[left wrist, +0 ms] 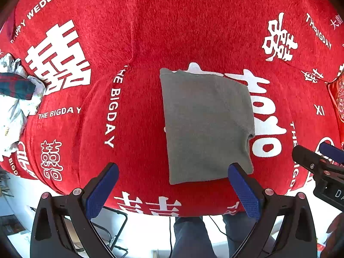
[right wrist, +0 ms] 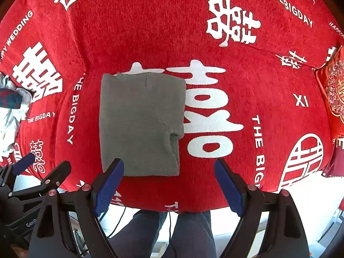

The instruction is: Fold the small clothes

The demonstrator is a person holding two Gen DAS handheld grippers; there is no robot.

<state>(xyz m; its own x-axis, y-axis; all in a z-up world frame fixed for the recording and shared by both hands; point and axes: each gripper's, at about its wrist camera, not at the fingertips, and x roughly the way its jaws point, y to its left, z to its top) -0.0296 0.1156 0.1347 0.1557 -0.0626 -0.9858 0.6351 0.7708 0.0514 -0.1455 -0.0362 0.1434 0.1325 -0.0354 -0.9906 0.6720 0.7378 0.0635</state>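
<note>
A grey garment (left wrist: 206, 126) lies folded into a flat rectangle on the red printed cover (left wrist: 150, 32); it also shows in the right wrist view (right wrist: 139, 124). My left gripper (left wrist: 174, 174) is open and empty, held above the garment's near edge, its right finger over the near right corner. My right gripper (right wrist: 168, 172) is open and empty above the near edge, its left finger over the near left corner. The right gripper also shows at the right edge of the left wrist view (left wrist: 318, 157), and the left gripper at the left of the right wrist view (right wrist: 32, 167).
A pile of other clothes (left wrist: 15, 99), white printed and dark plaid, lies at the far left of the cover. A red embroidered cushion (right wrist: 333, 90) sits at the right. The cover's front edge (right wrist: 193, 208) is near, with the person's legs (right wrist: 189, 232) and cables below.
</note>
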